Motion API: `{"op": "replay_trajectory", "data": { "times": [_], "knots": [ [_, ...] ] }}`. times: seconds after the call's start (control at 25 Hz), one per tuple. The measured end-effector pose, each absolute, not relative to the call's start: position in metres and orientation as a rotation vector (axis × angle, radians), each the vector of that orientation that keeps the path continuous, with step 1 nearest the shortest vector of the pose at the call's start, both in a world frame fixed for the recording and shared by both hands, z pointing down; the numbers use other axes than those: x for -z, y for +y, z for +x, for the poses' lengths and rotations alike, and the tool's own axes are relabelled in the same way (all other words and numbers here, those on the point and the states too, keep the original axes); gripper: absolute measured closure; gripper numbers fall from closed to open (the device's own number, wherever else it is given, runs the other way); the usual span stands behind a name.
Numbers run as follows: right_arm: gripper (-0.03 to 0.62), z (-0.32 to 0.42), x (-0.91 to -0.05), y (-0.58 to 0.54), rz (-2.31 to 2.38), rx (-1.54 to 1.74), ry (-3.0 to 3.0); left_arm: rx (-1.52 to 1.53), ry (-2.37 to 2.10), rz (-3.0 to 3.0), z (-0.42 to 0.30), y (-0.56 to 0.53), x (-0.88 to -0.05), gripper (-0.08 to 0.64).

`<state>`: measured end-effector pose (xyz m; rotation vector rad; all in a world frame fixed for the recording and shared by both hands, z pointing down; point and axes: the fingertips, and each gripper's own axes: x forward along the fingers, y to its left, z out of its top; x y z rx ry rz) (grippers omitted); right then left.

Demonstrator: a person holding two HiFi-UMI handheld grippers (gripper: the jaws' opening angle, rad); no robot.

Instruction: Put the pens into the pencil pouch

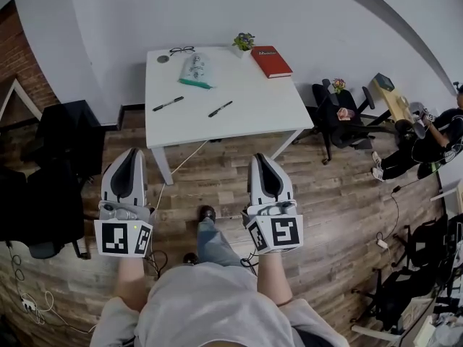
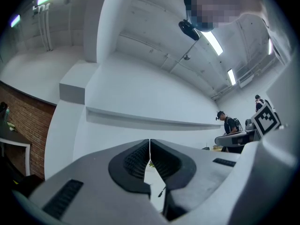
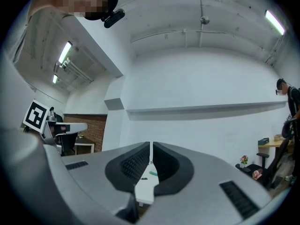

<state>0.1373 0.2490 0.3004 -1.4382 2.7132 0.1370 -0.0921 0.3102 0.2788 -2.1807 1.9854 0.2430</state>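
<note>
Hovering, left gripper [image 1: 132,152] and right gripper [image 1: 262,158] closed, empty; red book [image 1: 271,61] (title illegible).

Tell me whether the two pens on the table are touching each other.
Apart. The head view shows bare table between the left pen and the right pen.

No legible text; only coded square markers [image 1: 116,238] on left claw [image 1: 132,152] and right claw [image 1: 260,157]

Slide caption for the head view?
Left tongs and right tongs, both shut, before table with two pens and pencil pouch.
</note>
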Motion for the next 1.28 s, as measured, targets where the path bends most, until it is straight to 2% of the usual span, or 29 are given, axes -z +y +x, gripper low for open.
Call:
{"op": "replay_trajectory", "data": {
  "times": [0.8,1.28],
  "knots": [
    [0.552,0.088,-0.272,0.028,-1.262,-0.254,2.783,-0.298,2.046,-2.056,-0.126,0.104,-0.254,0.532],
    [0.552,0.075,-0.285,-0.042,-1.198,-0.249,2.831,-0.282,2.149,-1.989,-0.141,0.051,-0.274,0.532]
  ]
}}
